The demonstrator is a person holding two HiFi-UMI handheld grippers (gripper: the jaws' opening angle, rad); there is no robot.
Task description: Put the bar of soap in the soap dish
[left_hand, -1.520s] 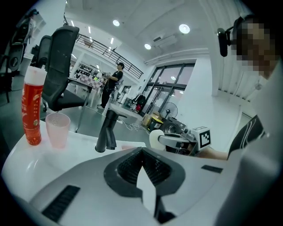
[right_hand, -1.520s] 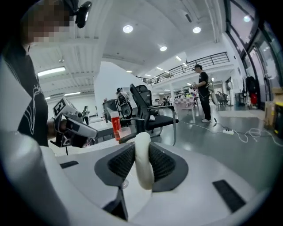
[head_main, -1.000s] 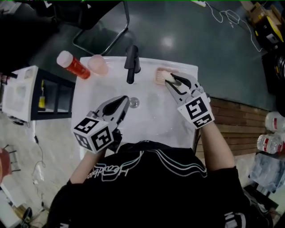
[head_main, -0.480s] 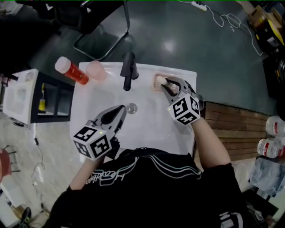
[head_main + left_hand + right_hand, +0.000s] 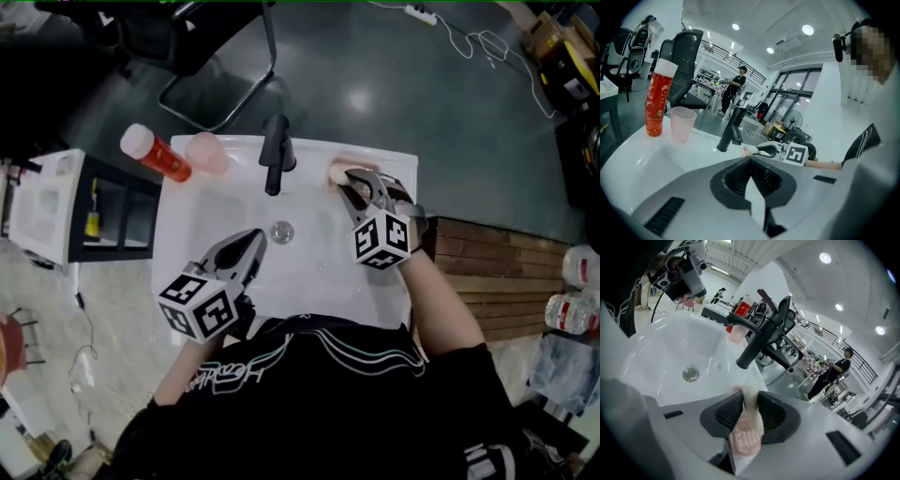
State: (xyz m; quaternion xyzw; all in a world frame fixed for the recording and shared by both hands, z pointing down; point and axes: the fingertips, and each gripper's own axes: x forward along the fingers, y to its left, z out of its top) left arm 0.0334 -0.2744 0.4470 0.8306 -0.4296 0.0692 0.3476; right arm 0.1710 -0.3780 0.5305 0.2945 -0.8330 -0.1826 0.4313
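Cream bar of soap (image 5: 750, 394), clamped in the right tongs (image 5: 348, 182), hangs right over the pink soap dish (image 5: 745, 442); the left tongs (image 5: 253, 239) are closed, empty. Best lower it flat onto the ridges before letting go.

No text, number or brand can be read with confidence.
- Red bottle (image 5: 658, 101), far left: pale print on its label, too small to read.
- Black shirt (image 5: 309, 403), near edge: white script lettering on its left side, letters not decipherable.
- Left marker cube (image 5: 199, 305) and right marker cube (image 5: 382, 237): black-and-white square patterns only, no characters.
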